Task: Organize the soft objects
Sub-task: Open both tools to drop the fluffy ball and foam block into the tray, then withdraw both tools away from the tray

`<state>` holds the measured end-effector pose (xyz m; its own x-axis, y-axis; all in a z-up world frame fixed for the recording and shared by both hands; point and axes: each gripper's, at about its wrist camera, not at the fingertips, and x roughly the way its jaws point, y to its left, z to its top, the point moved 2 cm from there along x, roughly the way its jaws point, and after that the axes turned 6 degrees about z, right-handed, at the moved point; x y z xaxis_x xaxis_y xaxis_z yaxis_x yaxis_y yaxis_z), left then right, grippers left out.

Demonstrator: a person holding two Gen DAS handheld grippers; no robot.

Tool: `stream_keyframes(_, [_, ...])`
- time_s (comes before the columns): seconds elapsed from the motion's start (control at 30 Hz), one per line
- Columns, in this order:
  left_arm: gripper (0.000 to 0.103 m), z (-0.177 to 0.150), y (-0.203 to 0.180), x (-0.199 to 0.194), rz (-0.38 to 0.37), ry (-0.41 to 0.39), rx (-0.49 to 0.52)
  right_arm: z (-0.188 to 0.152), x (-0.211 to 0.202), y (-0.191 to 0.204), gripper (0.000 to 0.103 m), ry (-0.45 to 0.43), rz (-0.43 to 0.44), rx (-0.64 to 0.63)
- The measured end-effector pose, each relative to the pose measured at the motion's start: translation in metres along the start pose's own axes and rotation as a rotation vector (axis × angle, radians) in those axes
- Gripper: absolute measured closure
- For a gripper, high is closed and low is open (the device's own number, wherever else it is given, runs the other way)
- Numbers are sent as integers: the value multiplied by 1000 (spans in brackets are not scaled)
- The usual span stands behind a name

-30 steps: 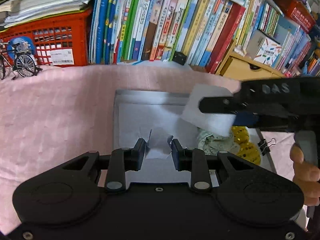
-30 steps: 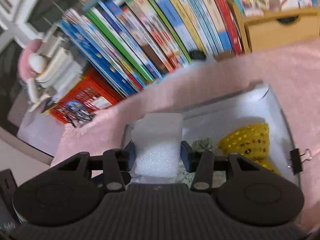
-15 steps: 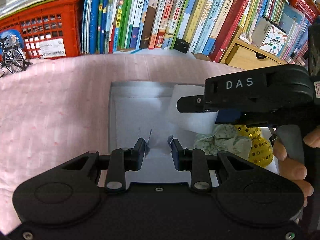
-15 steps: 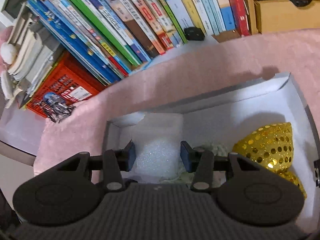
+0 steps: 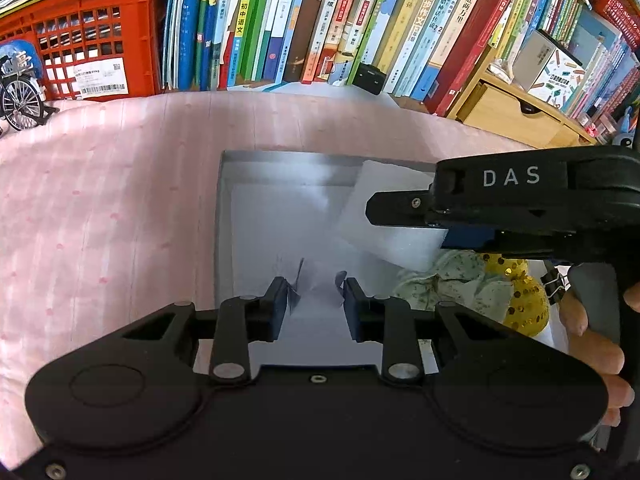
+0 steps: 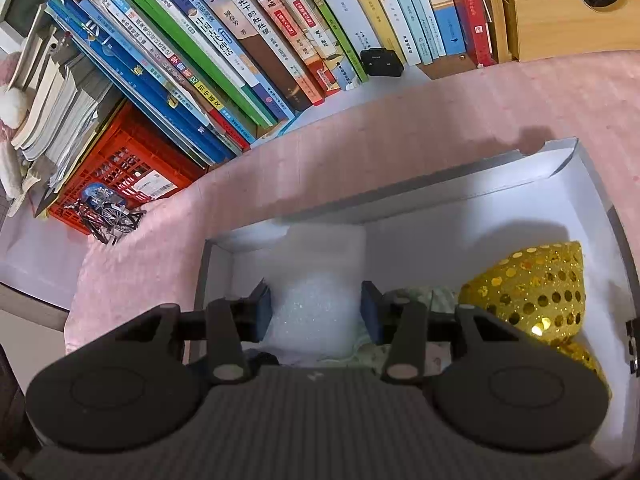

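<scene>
Pink cloth covers the desk below the bookshelf; on it sits a white box. Right gripper fingers clamp a white foam block, lowered into the box's left end. Release only once it seats flat beside the green cloth and gold sequin pouch. Left gripper fingers are opening around a thin clear film.

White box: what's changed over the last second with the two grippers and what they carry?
Both grippers came down into the white box. The right gripper carried its white foam block from above the rim to inside. The left gripper has its jaws opening around a clear wrap. Unchanged: the foam stays clamped; the gold sequin piece and green floral cloth haven't moved.
</scene>
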<state>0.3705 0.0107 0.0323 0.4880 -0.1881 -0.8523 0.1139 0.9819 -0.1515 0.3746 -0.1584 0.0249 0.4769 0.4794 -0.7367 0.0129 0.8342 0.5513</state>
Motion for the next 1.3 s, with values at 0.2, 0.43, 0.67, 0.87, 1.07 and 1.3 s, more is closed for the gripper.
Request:
stream_keyframes(0.2, [56,1,-1,-8,-8,-7,8,-3,-4,-2,40,-5,18,17])
stream_keyframes(0.43, [45,-3,-1,-36,15,-58,44,-3,-21,5,30,-24,26,-2])
stream_keyframes(0.67, [37,-11,1,-71,19,-118,42,-9,-51,17,27,-59,44,-45])
stream_keyframes(0.87, [29,-31,-5,-106,16,-188,65,-28,-86,31,25,-101,45,-161])
stream_keyframes(1.07, [26,-55,-13,-144,-15,-264,100,-58,-125,42,23,-178,26,-308])
stream_keyframes(1.3, [20,-93,-16,-180,-17,-354,130,-97,-169,46,21,-269,58,-430])
